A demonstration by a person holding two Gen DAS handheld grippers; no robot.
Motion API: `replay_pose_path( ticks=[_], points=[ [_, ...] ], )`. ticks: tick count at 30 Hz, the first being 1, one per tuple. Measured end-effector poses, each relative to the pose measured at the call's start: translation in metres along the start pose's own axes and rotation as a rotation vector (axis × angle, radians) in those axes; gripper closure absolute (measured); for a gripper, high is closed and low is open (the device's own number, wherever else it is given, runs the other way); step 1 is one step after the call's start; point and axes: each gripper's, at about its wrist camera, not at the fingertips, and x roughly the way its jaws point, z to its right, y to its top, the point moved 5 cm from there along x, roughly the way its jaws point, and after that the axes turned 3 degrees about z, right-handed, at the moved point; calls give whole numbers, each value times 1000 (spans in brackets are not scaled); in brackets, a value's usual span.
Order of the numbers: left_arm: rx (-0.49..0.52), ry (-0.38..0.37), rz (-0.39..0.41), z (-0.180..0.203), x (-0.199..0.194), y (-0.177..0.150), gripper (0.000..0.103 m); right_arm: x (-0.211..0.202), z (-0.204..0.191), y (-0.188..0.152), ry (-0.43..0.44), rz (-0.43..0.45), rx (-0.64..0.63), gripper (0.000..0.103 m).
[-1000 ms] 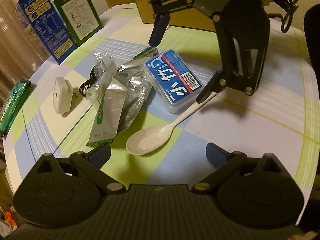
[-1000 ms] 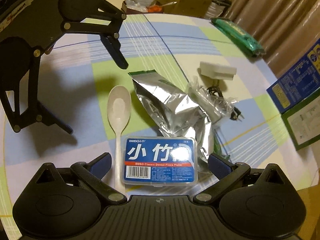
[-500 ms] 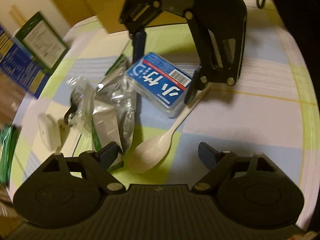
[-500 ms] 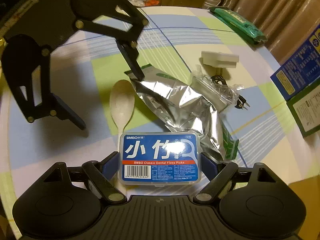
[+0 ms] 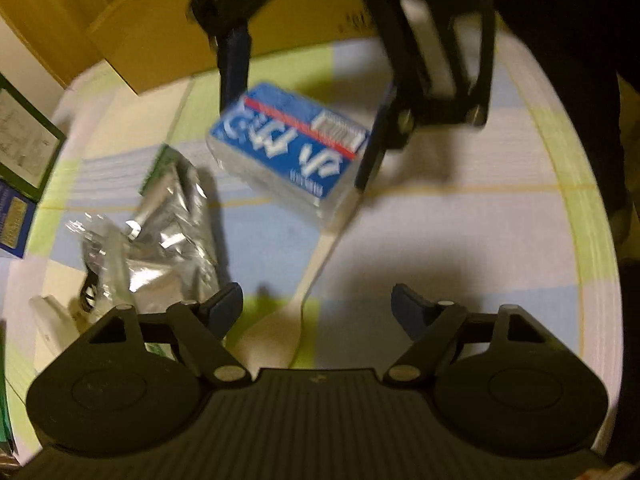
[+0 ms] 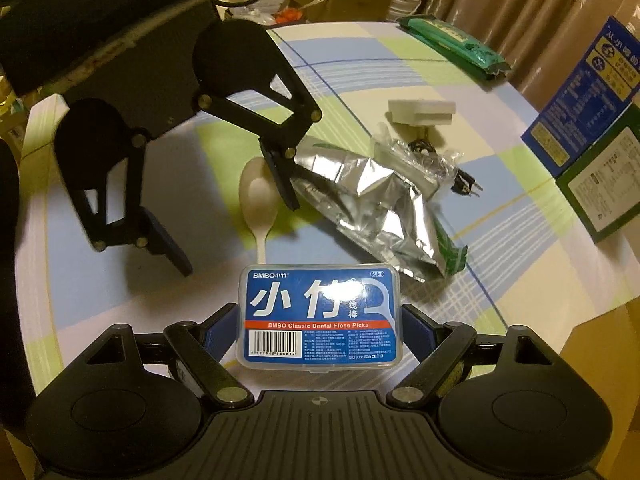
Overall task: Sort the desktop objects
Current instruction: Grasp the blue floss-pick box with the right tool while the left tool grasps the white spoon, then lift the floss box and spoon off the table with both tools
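Note:
A clear box of dental floss picks [image 6: 320, 312] with a blue label sits between the pads of my right gripper [image 6: 320, 328], which is shut on it. In the left wrist view the floss box [image 5: 288, 148] hangs tilted above the tablecloth in the right gripper [image 5: 302, 116]. A white plastic spoon [image 6: 258, 196] lies on the cloth. My left gripper [image 5: 316, 302] points down over the spoon [image 5: 272, 332]. Its jaws are closing with the spoon's bowl between them, and the pads are clear of it.
A crumpled silver foil pouch [image 6: 372, 204] lies beside the spoon, with a clear bag holding a cable [image 6: 432, 164] and a white adapter [image 6: 420, 112] beyond it. A green packet [image 6: 452, 46], a blue box [image 6: 588, 92] and a green box [image 6: 604, 184] stand near the table edge. A cardboard box [image 5: 168, 32] is behind.
My right gripper has shut on the floss box and raised it off the cloth. My left gripper has rolled, moved over the spoon's bowl and narrowed its jaws.

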Motion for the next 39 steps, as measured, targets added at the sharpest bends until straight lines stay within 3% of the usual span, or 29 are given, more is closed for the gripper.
replay_pose_path(
  ticks=[11,16,22,25,28,31,32,34,39],
  points=[
    [-221,-118,-101,-31,8,-17,28,-3,11,-12,6,-23,97,21],
    [-302,-95,-117,-23,-1,-21,55,-9,14,-14,-10,-23,161,21],
    [-338,-53,-114,3,-15,-25,67,-18,8,-19,-22,-10,263,21],
    [-414,-68,-96,10,-17,-27,76,-25,4,-24,-12,6,338,21],
    [-509,-62,-64,18,-21,-26,76,-32,2,-31,-12,20,423,21],
    [-582,19,-77,19,-24,-30,76,-37,0,-38,-43,25,497,21],
    [-612,51,-82,20,-23,-26,74,-39,0,-41,-54,28,524,21],
    [-659,109,-89,17,-26,-26,61,-41,-1,-46,-70,39,574,21],
    [-753,200,-71,15,-24,-25,59,-43,-6,-56,-83,63,683,21]
  ],
)
